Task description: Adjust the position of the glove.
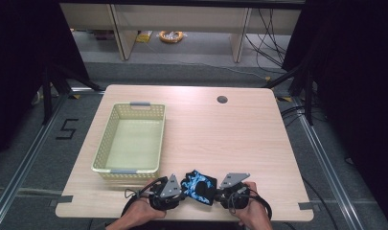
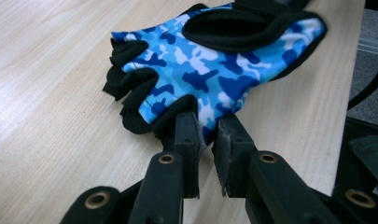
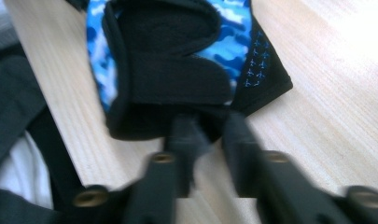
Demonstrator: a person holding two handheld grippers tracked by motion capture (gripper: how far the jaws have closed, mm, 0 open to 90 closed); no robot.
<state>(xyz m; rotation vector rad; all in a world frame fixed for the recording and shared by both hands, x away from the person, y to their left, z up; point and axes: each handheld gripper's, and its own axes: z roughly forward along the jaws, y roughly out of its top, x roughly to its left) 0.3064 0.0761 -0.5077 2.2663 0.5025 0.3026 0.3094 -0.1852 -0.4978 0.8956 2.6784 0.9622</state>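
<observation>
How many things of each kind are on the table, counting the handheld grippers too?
Fingerless glove, blue camouflage and black: 1
Perforated plastic basket, pale yellow-green: 1
Handheld grippers: 2, the left gripper and the right gripper, each with its jaws closed on an edge of the glove
Total: 4

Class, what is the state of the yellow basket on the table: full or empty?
Empty. In the high view the basket shows its bare pale bottom; the glove lies outside it, near the table's front edge.
</observation>
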